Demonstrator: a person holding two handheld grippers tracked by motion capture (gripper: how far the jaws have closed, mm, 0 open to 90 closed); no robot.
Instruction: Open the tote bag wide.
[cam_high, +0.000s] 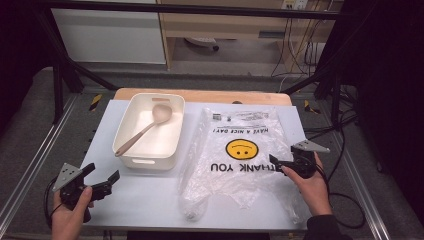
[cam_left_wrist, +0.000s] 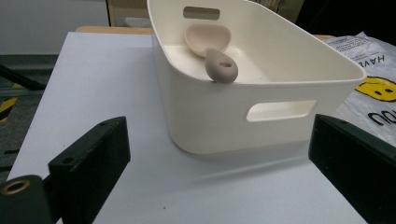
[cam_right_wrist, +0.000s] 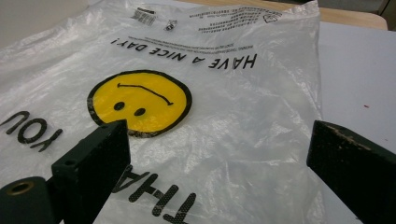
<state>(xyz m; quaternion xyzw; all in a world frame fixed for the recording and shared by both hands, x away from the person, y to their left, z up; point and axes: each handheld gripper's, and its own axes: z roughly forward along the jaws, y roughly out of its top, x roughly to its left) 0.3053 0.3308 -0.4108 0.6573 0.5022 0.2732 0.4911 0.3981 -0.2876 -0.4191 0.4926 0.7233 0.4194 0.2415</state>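
A white plastic bin (cam_high: 150, 131) stands on the left half of the table, with a beige spoon (cam_high: 145, 131) lying inside, its handle resting on the near rim. A clear plastic bag (cam_high: 240, 155) with a yellow smiley face and "THANK YOU" print lies flat on the right half. My left gripper (cam_high: 102, 181) hovers open near the front left, pointing at the bin (cam_left_wrist: 243, 93) and spoon (cam_left_wrist: 219, 65). At the bag's right edge, my right gripper (cam_high: 280, 163) is open just above the bag (cam_right_wrist: 196, 107), with nothing pinched between its jaws.
The white table top (cam_high: 145, 200) sits on a wooden board (cam_high: 200, 95) inside a black metal frame. Cables (cam_high: 345, 150) trail at the right. Bare table (cam_left_wrist: 93, 84) lies left of the bin and in front of it.
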